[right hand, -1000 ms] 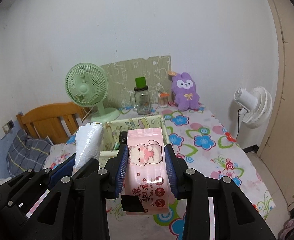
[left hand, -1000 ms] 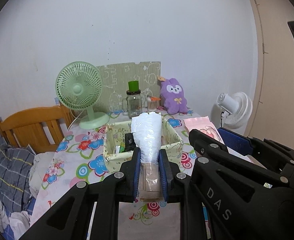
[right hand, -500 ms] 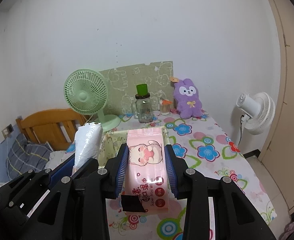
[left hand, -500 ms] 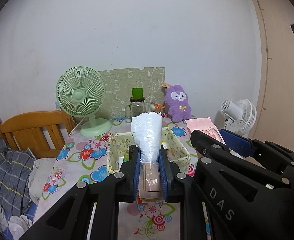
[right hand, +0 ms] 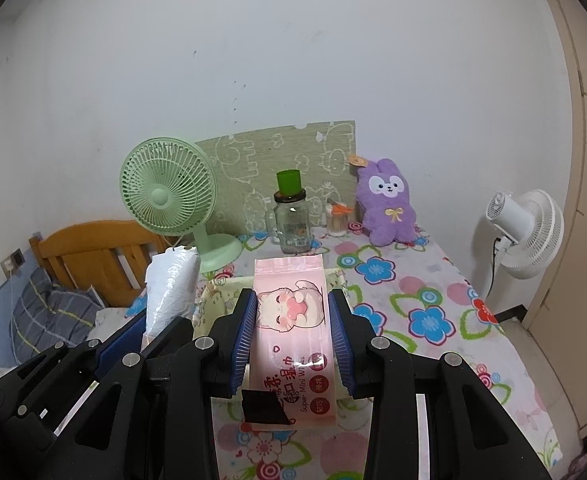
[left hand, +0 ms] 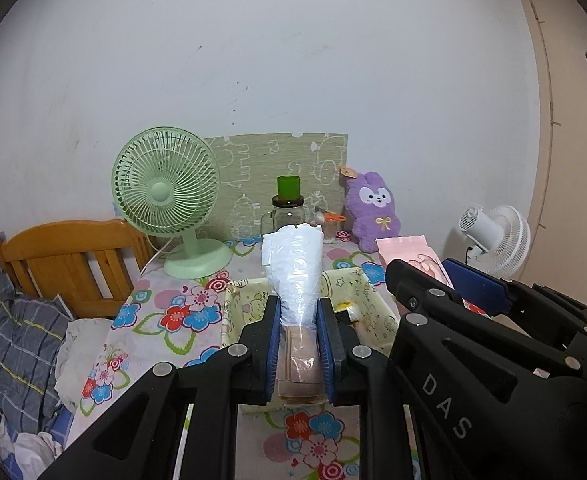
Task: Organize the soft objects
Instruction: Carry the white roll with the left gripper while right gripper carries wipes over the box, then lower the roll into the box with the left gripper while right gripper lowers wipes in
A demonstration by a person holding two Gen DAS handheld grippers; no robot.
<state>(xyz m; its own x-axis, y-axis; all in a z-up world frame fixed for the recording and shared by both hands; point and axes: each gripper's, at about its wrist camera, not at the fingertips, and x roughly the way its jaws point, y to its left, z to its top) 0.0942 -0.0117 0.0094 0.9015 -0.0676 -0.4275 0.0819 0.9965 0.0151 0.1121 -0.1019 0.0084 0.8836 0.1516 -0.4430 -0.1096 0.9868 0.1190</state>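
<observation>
Wipes: pink pack (right hand: 293,332) with a cartoon cat, pinched between the blue pads of the right claw (right hand: 292,330), held in the air over the near rim of the box; a black tape patch sits at its near end.
Bag: white crinkled plastic bag (left hand: 293,276) standing up from the left claw (left hand: 298,346), with a tan folded bundle (left hand: 299,368) showing below it between the pads.
Left claw: pressed tight on the bag, above the box.
Right claw: narrowly spread, clamped on the wipes, just beside the left one.
Box: pale yellow printed fabric box (left hand: 373,304) on the worktop, directly below both claws; small items lie inside, too hidden to name.
Worktop: covered with a flowered cloth (right hand: 425,312).
Back row: green fan (right hand: 169,204) at left, jar (right hand: 291,220) with a green cup on top in the middle, purple plush (right hand: 387,208) at right, all against a green panel (right hand: 285,156) leaning on the wall.
Beyond: white fan (right hand: 525,232) right of the worktop; wooden headboard (left hand: 65,256) and plaid bedding (left hand: 17,336) at left.
</observation>
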